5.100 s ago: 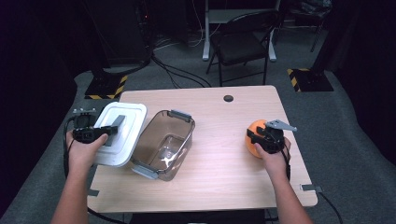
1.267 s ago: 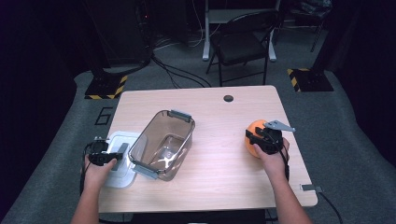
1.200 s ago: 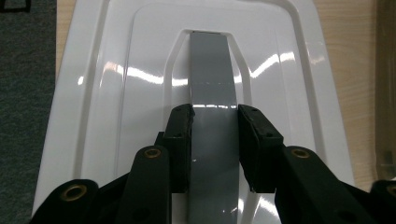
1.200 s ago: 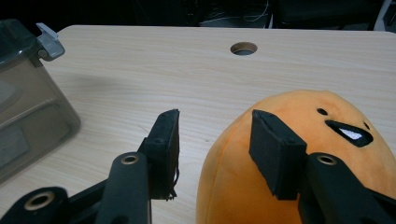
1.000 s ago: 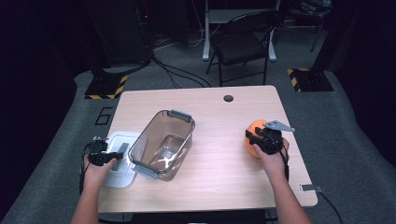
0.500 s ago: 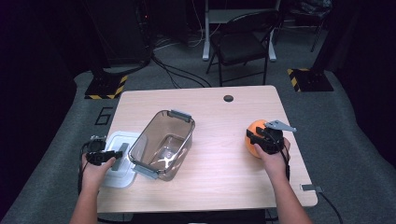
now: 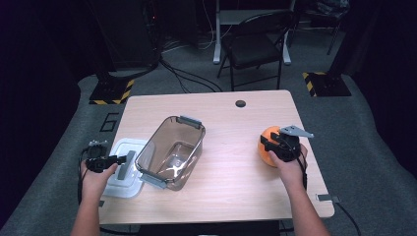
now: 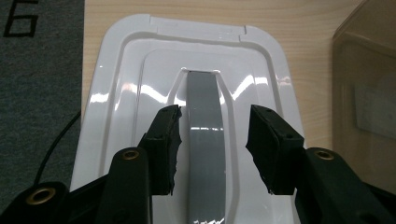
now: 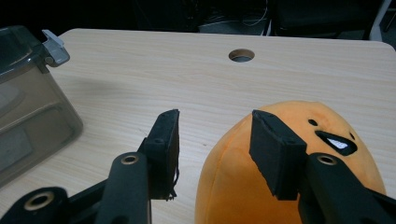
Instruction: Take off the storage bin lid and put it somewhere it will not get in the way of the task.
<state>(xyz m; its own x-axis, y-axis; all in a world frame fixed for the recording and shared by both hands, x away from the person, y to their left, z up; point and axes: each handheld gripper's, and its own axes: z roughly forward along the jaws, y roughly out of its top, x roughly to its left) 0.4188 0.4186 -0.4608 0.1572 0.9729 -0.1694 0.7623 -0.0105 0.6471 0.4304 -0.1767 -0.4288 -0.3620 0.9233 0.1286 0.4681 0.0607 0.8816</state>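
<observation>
On the wooden worktop [image 7: 231,123] a white lid [image 8: 140,84] lies flat at the near left corner, just beside a smoky, see-through container [image 7: 171,151] that stands open near the middle. In the high view the left gripper [image 7: 129,158] reaches in level over the lid from the person's left hand [image 7: 96,172]. In the left gripper view its fingers [image 8: 163,140] stand on either side of the lid's grey handle strip [image 8: 203,121], with a clear gap between each pad and the strip; the fingers have just been opening, and they are now apart with the handle between them but not pressed. The lid rests on the worktop, its far edge overlapping the table's left rim.

At the right side of the worktop an orange plush toy [image 9: 233,186] with a small dark face sits well apart from the container. The right gripper [image 9: 215,154] hangs over it, held in the person's right hand [image 7: 290,160]. Its fingers [image 9: 275,149] are about half spread: one is in front of the toy's upper side, the other stands over bare wood to the toy's left. Whether the pad touches the plush cannot be told; nothing is clamped.

A round cable hole [image 7: 240,103] sits near the worktop's far edge.
</observation>
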